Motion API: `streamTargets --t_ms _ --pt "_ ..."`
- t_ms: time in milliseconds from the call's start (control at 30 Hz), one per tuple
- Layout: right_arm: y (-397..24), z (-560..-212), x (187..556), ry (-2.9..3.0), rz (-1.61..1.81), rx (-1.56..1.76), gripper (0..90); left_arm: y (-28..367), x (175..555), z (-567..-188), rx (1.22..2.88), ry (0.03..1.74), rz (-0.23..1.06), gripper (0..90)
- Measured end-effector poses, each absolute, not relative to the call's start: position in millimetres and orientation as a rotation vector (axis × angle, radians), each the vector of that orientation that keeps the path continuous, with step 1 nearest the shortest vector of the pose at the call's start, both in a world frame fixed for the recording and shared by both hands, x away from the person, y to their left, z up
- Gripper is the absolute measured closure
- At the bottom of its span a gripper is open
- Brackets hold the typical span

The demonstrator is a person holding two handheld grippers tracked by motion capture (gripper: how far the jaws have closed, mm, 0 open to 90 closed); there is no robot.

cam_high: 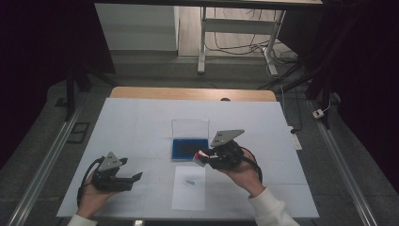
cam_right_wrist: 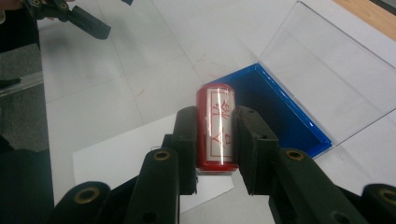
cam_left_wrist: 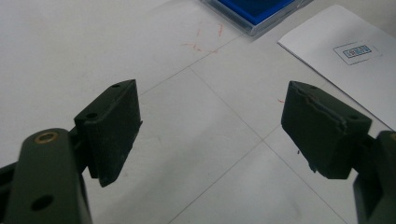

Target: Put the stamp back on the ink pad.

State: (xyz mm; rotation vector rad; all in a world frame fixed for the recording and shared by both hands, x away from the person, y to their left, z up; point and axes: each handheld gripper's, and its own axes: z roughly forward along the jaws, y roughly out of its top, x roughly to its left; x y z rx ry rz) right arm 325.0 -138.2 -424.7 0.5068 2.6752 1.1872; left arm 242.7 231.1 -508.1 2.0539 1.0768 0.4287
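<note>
Right gripper clamps its matte black fingers on a glossy red cylinder stamp. Left gripper hangs wide open above the smooth white desk.

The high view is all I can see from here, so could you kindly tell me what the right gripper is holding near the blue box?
Observer: The right gripper is shut on a red stamp, a small cylinder with a white label bearing red characters.
Operator: Thank you. Is it over the blue ink pad box?
Observer: Its far end points at the box's near corner; the clear lid lies open behind.
Operator: And is the left gripper carrying anything?
Observer: No, its jaws stand wide apart over the bare white table.
</note>
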Motion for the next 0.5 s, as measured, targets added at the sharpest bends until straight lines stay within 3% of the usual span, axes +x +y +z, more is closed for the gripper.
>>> streamTargets --t_ms 500 --pt "-126.4 -435.6 341.8 2.656 1.179 0.549 70.4 233.1 246.0 -509.8 2.051 1.083 0.420 20.3"
